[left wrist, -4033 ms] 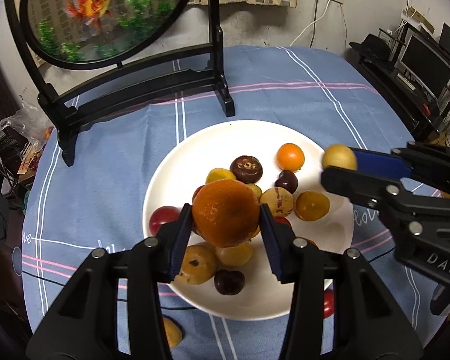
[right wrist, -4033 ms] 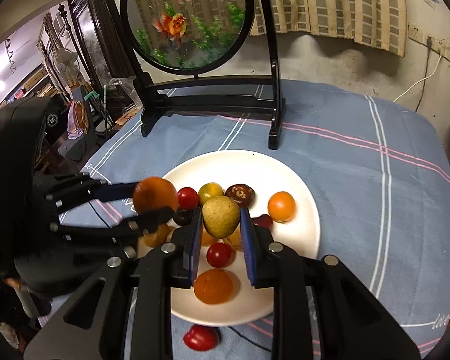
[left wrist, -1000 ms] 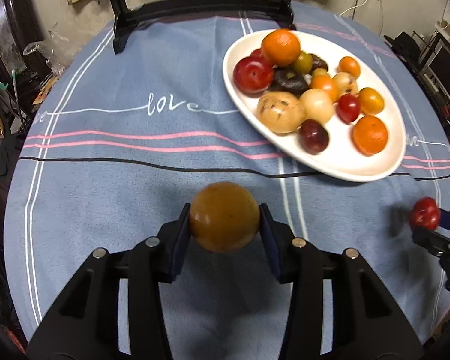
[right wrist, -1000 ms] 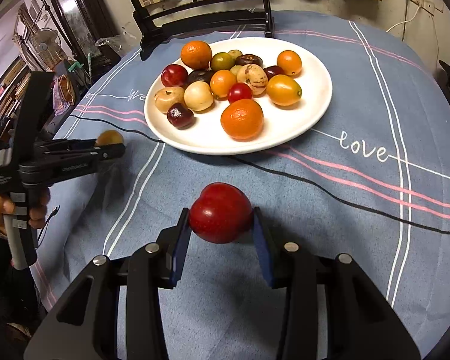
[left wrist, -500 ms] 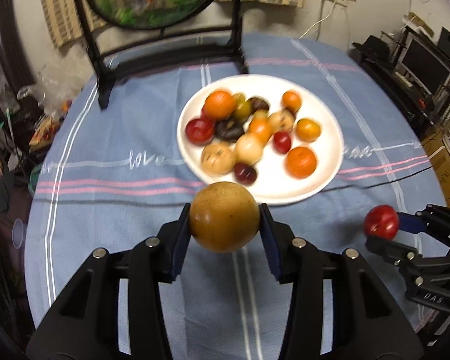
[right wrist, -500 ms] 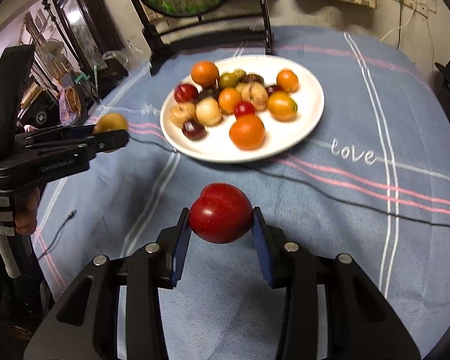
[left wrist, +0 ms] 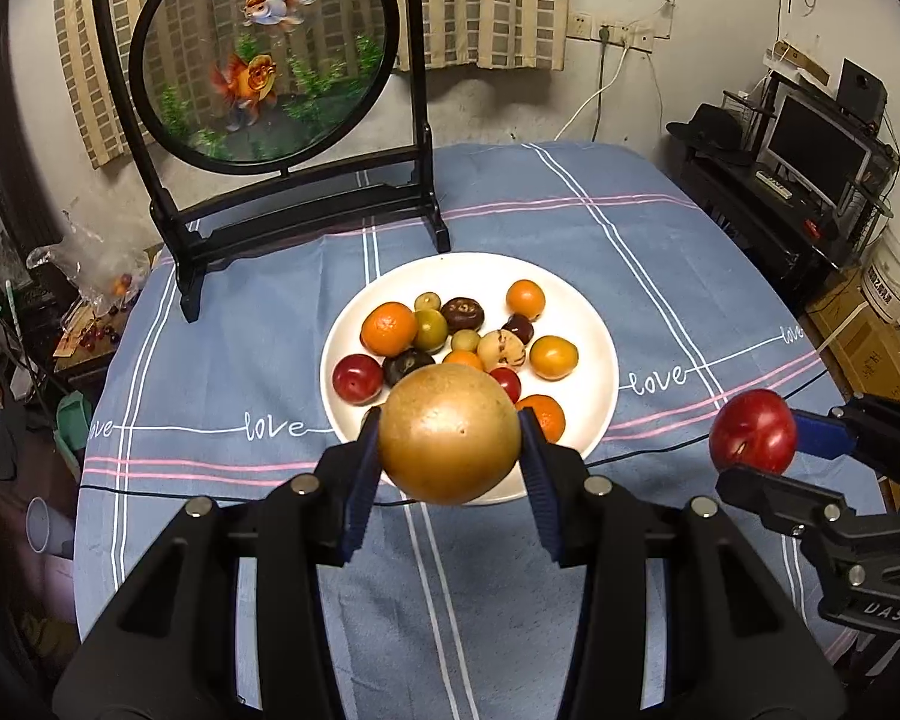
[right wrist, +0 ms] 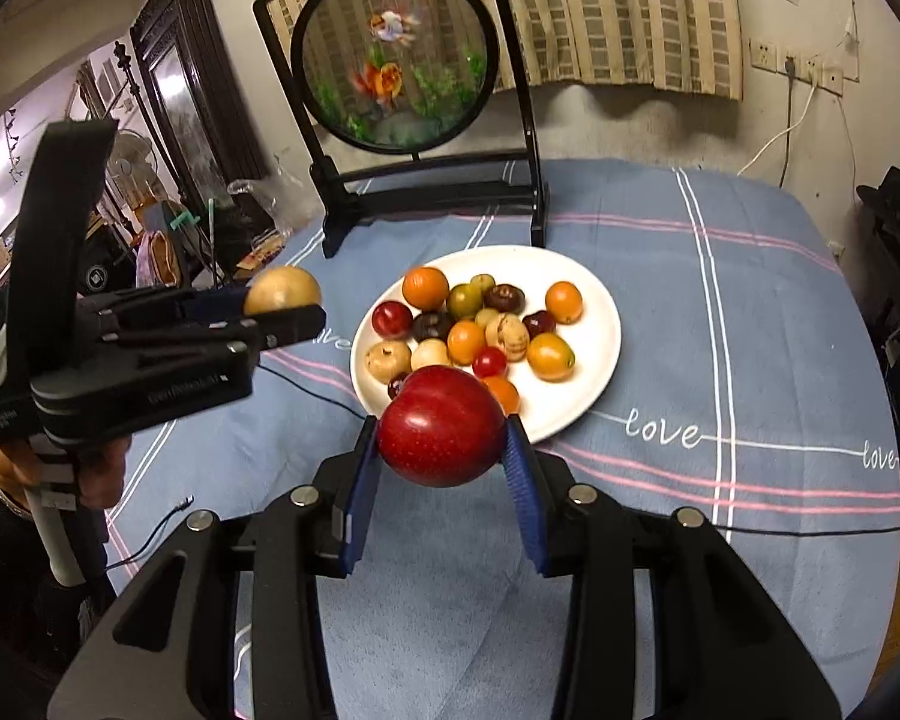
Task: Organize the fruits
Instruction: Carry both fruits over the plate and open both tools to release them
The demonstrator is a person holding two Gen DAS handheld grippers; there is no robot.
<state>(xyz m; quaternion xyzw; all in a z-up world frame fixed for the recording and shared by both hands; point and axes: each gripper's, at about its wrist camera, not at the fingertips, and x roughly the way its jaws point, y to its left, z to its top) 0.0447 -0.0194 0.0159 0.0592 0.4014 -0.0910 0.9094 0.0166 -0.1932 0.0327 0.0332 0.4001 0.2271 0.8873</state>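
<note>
My left gripper (left wrist: 450, 441) is shut on a round golden-brown fruit (left wrist: 449, 433), held in the air in front of the white plate (left wrist: 600, 324). That same fruit (right wrist: 282, 291) shows at the left of the right wrist view. My right gripper (right wrist: 443, 435) is shut on a red apple (right wrist: 441, 426), also lifted above the cloth near the plate (right wrist: 600, 324). The apple (left wrist: 753, 432) appears at the right of the left wrist view. The plate carries several small fruits: oranges, red, dark and pale ones.
A blue striped tablecloth (left wrist: 240, 372) covers the round table. A black stand with a round goldfish panel (left wrist: 264, 54) stands behind the plate. A thin black cable (right wrist: 810, 531) lies across the cloth. A person's hand (right wrist: 99, 474) holds the left gripper's handle. Shelves and clutter ring the table.
Both grippers have risen with their fruits and tilted up, so the plate now lies farther below and the goldfish stand has come into view. The grips are unchanged.
</note>
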